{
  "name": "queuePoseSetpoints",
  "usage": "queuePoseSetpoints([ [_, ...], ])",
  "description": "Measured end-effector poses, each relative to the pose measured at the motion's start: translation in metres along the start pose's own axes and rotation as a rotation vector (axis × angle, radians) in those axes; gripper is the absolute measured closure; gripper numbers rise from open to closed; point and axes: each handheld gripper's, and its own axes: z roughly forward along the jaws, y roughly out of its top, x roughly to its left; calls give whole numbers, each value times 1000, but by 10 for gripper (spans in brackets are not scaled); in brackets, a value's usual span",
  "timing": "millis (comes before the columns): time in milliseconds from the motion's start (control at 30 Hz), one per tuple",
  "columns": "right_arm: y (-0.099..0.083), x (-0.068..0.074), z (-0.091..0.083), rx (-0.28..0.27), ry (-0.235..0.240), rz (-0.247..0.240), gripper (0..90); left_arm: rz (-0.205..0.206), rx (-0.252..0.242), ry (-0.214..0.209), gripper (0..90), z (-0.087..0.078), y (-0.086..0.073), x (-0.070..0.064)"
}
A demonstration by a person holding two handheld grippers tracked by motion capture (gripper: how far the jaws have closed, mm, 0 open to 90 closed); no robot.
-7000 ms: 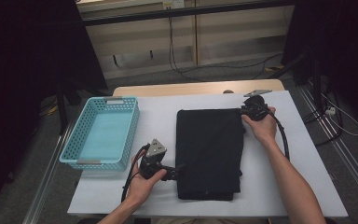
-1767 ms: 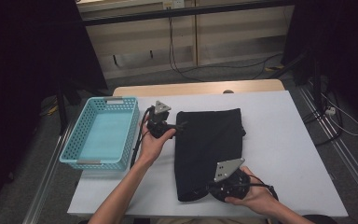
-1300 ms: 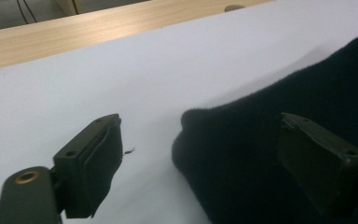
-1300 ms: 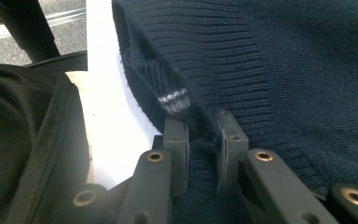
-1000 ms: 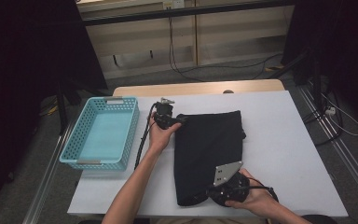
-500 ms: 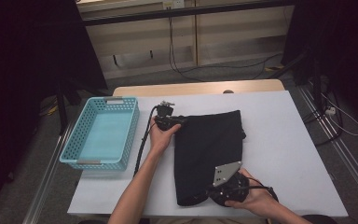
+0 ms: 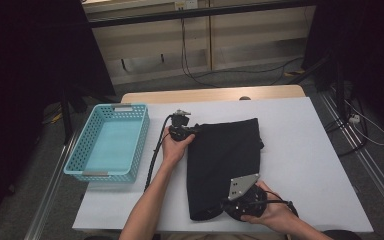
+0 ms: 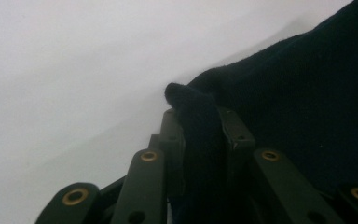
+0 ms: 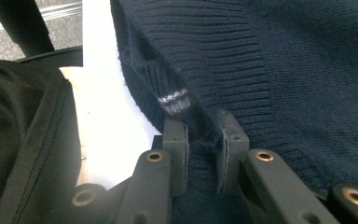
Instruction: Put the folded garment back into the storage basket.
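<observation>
A dark navy knitted garment lies folded on the white table. My left gripper is at its far left corner, shut on a pinch of the fabric. My right gripper is at the near edge, shut on the ribbed hem, beside a small grey-striped mark. In both gripper views the cloth runs between the black jaws.
A light blue plastic basket stands on the table's left side. The table's near edge and part of the person's dark clothing show in the right gripper view. Bare white table lies to the right of the garment.
Seven seconds ago the left gripper was at the near left corner and the right at the far right. Over the last second the left gripper drew in onto the far left corner; the right stayed.
</observation>
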Motion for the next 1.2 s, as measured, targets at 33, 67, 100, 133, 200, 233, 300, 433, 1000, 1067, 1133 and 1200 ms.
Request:
queuePoseSetpoints([
  [33, 0, 0, 0, -2, -1, -2, 775, -3, -4, 1, 747, 0, 1, -1],
  [67, 0, 0, -1, -6, -2, -1, 775, 2, -3, 6, 749, -1, 1, -1],
  [100, 0, 0, -2, -15, -3, 5, 775, -3, -6, 6, 750, -2, 2, -1],
  [133, 1, 0, -3, -21, -3, 11, 775, -3, -6, 6, 750, -2, 2, -1],
  [200, 1, -1, -6, -36, -6, 19, 776, -2, -24, 17, 753, -4, 5, -2],
  [233, 1, -1, -6, -42, -8, 18, 776, -3, -31, 17, 753, -5, 5, -2],
  [300, 2, -1, -7, -49, -12, 19, 776, -7, -37, 18, 754, -7, 7, -2],
  [433, 4, -2, -10, -67, -20, 22, 777, -9, -44, 12, 755, -10, 11, -2],
  [1000, 11, -1, -20, -119, -56, 23, 778, 5, -88, 16, 756, -22, 27, -9],
  [1067, 12, -2, -22, -128, -61, 28, 778, 9, -89, 17, 756, -24, 29, -10],
  [1133, 12, -2, -23, -133, -64, 27, 778, 11, -91, 17, 756, -24, 31, -11],
  [1200, 13, -2, -23, -136, -68, 23, 778, 13, -95, 21, 756, -25, 33, -11],
])
